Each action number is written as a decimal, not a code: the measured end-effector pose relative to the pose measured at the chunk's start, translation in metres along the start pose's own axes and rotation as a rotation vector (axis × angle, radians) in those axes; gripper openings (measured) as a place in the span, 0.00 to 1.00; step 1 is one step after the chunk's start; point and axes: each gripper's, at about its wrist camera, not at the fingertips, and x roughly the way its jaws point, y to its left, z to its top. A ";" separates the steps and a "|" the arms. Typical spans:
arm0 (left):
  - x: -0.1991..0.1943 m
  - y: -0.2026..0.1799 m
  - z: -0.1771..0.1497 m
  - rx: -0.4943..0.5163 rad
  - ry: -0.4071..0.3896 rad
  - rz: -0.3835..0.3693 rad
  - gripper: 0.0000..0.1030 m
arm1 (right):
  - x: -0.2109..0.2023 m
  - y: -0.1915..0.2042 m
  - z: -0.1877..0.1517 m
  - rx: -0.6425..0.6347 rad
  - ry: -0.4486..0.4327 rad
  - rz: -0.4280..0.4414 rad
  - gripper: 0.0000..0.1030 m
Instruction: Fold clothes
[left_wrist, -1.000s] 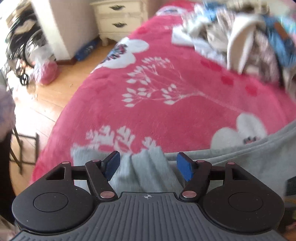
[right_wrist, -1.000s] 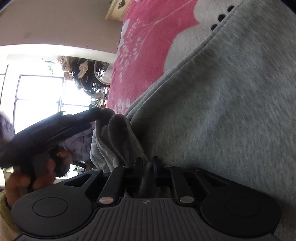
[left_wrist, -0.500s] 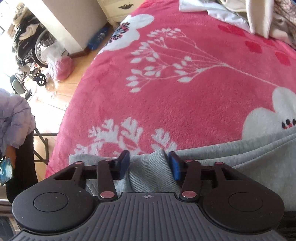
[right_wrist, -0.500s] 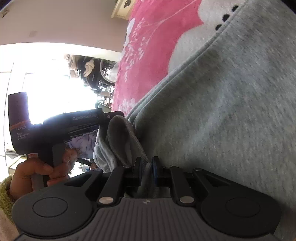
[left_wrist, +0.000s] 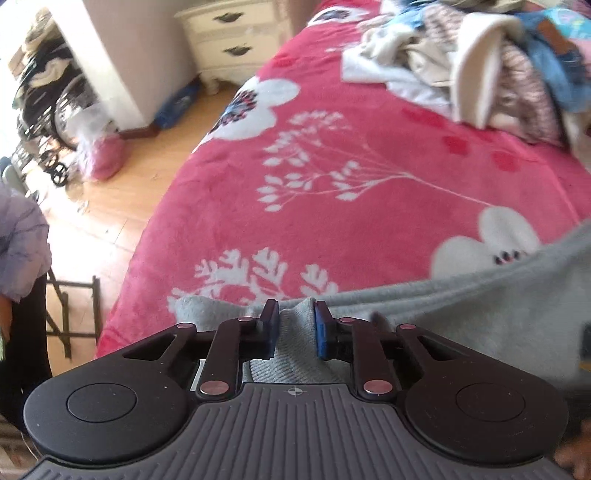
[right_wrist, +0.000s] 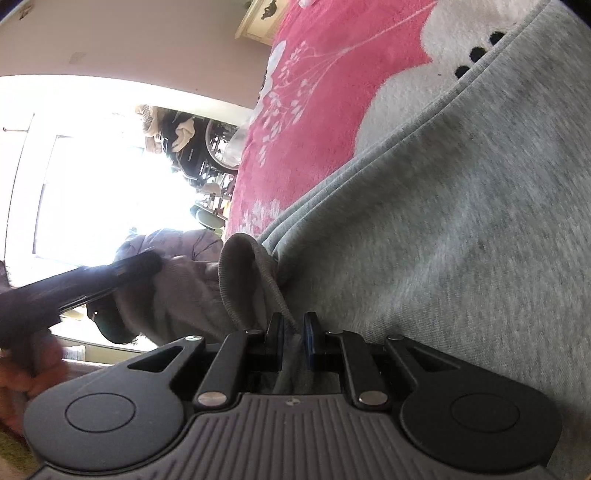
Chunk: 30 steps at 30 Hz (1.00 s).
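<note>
Pinching the grey sweatshirt (left_wrist: 480, 306) on the pink bed (left_wrist: 332, 206): left tongs (left_wrist: 295, 325), just been closing, nipped onto its ribbed cuff; right tongs (right_wrist: 293, 339) clamped narrow on a gathered fold. Long axis stretching rightward from left tongs, across the bed.

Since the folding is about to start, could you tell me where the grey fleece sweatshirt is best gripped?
Grip the grey fleece sweatshirt at its ribbed cuff, coming from above at the bed's near edge: the cuff bunches into a raised ridge narrow enough for the left tongs, which have just been closing on it.
</note>
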 end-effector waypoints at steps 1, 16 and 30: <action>-0.007 0.001 -0.001 0.006 0.002 -0.025 0.17 | 0.000 0.000 0.000 0.000 -0.002 0.000 0.13; 0.011 -0.001 0.002 0.024 0.022 -0.162 0.17 | -0.010 0.079 -0.014 -0.524 -0.075 0.136 0.55; -0.018 0.010 -0.006 0.001 -0.013 -0.207 0.18 | 0.007 0.104 -0.062 -0.573 0.081 0.070 0.11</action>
